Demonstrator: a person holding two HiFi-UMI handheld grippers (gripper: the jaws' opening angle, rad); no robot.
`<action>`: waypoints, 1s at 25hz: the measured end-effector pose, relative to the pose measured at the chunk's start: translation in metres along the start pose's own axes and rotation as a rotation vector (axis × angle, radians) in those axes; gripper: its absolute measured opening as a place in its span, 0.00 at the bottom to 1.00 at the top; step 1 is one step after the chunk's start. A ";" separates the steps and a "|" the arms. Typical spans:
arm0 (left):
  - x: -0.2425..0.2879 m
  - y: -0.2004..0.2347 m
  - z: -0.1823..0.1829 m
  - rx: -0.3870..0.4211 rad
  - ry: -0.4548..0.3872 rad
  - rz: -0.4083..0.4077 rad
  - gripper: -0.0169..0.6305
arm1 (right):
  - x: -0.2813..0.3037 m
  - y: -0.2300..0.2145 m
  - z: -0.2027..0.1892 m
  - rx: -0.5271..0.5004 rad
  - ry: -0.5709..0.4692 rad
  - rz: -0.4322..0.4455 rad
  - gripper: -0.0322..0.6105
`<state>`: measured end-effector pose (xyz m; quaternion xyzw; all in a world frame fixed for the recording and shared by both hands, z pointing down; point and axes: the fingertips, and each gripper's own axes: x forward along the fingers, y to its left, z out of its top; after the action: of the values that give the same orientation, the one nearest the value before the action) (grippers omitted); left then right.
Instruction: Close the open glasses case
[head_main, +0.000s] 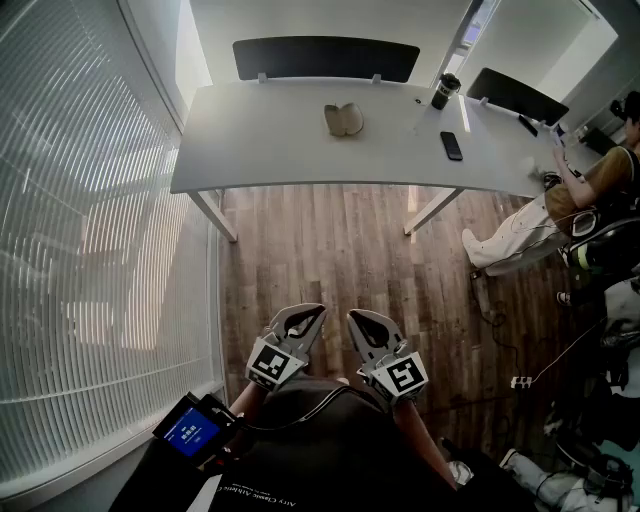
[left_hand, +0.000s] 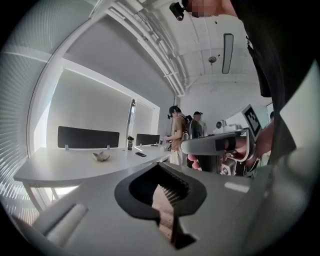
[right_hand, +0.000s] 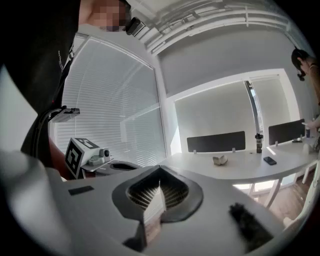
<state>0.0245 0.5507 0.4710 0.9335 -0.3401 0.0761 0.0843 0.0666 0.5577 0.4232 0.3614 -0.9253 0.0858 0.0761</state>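
Table (head_main: 260, 150) smooth matt white; floor (head_main: 340, 260) wood planks w/ visible grain; glasses case (head_main: 343, 119) matt beige.

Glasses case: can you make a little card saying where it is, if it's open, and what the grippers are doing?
Glasses case: open, on the white table
Also on table: black phone, dark bottle
Left hand-held gripper: shut, empty, over the wooden floor, short of the table
Right hand-held gripper: shut, empty, beside the left one
Job: not done yet
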 end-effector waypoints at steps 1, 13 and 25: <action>-0.002 0.008 0.000 0.000 0.005 0.005 0.04 | 0.007 0.001 0.001 0.007 0.004 -0.002 0.06; -0.042 0.095 -0.001 -0.021 -0.028 0.042 0.04 | 0.091 0.017 -0.006 0.025 0.046 0.012 0.06; -0.060 0.151 -0.005 -0.064 -0.004 0.047 0.04 | 0.144 0.025 -0.009 0.036 0.088 -0.017 0.06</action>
<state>-0.1187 0.4751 0.4801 0.9222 -0.3645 0.0653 0.1118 -0.0545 0.4835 0.4589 0.3663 -0.9163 0.1177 0.1111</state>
